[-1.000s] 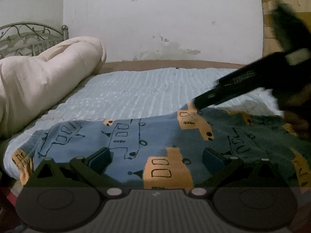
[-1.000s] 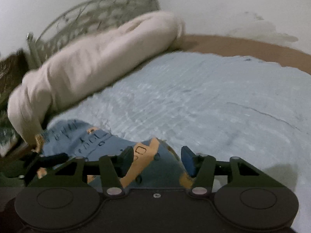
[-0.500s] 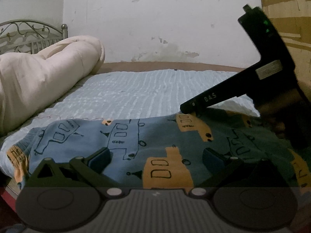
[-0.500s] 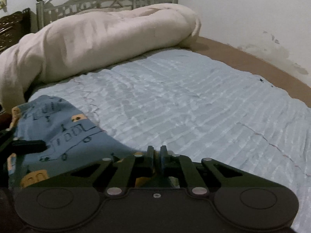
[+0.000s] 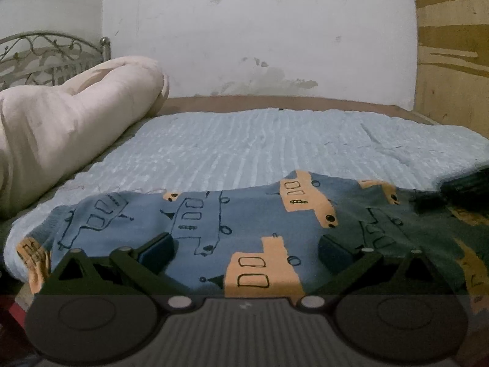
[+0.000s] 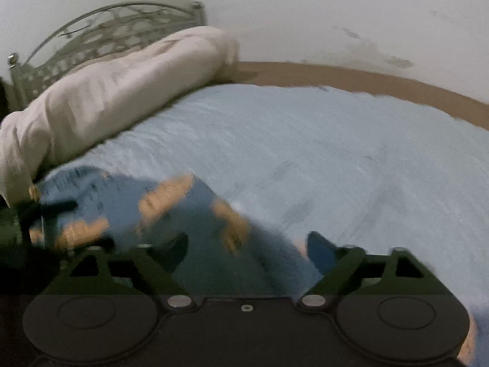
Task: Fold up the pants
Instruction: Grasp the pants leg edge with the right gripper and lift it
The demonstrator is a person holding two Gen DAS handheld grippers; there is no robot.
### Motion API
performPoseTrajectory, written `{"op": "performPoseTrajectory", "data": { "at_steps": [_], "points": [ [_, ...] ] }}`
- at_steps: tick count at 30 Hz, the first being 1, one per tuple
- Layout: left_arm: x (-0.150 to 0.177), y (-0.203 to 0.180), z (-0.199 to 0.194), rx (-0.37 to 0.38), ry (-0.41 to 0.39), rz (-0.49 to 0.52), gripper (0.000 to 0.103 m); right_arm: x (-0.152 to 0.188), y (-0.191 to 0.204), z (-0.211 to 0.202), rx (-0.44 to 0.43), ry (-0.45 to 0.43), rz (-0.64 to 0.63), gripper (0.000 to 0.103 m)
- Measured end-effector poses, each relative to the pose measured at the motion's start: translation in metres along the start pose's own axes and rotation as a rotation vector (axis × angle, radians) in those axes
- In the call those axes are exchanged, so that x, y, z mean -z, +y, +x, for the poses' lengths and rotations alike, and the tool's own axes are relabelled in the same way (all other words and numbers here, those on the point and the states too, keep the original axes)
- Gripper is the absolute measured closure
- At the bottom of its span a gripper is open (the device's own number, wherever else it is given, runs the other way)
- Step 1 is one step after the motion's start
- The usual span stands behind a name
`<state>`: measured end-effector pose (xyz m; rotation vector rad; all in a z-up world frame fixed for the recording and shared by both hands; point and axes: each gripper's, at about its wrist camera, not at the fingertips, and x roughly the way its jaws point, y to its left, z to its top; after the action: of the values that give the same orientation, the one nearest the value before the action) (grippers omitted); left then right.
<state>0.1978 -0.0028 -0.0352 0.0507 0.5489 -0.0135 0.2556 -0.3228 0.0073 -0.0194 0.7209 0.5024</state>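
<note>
Your left gripper (image 5: 246,246) hovers spread wide over the printed pants (image 5: 214,229) on the bed (image 5: 259,146). Your right gripper (image 6: 246,249) is opening above the pants (image 6: 183,214), pinching nothing, near the rolled quilt (image 6: 122,79).

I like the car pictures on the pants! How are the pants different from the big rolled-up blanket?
The pants are blue with orange and outlined vehicles; the blanket is plain cream. The pants lie spread flat near the front edge of the bed; the blanket is bunched into a thick roll along the side by the metal headboard. Both are soft cloth resting on the light blue bedcover.
</note>
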Motion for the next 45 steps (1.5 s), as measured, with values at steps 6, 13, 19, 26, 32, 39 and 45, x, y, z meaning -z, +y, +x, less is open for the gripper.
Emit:
{"op": "performPoseTrajectory", "data": {
  "at_steps": [6, 13, 19, 26, 32, 39, 45],
  "points": [
    [-0.006, -0.013, -0.002, -0.003, 0.021, -0.015, 0.001, 0.06, -0.037, -0.069, 0.234, -0.026, -0.013, 0.001],
    [-0.019, -0.057, -0.001, 0.118, 0.019, 0.0, 0.001, 0.103, -0.115, -0.137, 0.498, -0.139, 0.193, 0.001],
    [-0.028, -0.125, 0.005, 0.266, 0.02, 0.077, 0.001, 0.138, -0.143, -0.189, 0.497, -0.282, 0.477, 0.001],
    [-0.036, -0.191, 0.014, 0.404, 0.065, 0.136, 0.001, 0.146, -0.143, -0.198, 0.329, -0.313, 0.528, 0.001],
    [-0.019, -0.207, 0.028, 0.372, 0.109, 0.254, 0.001, 0.154, -0.124, -0.204, 0.249, -0.311, 0.622, 0.001],
    [-0.027, -0.206, 0.028, 0.374, 0.135, 0.243, 0.001, 0.156, -0.128, -0.198, 0.223, -0.366, 0.701, 0.006],
    [-0.04, -0.202, 0.031, 0.36, 0.155, 0.206, 0.001, 0.159, -0.142, -0.195, 0.249, -0.427, 0.835, 0.03]
  ]
}}
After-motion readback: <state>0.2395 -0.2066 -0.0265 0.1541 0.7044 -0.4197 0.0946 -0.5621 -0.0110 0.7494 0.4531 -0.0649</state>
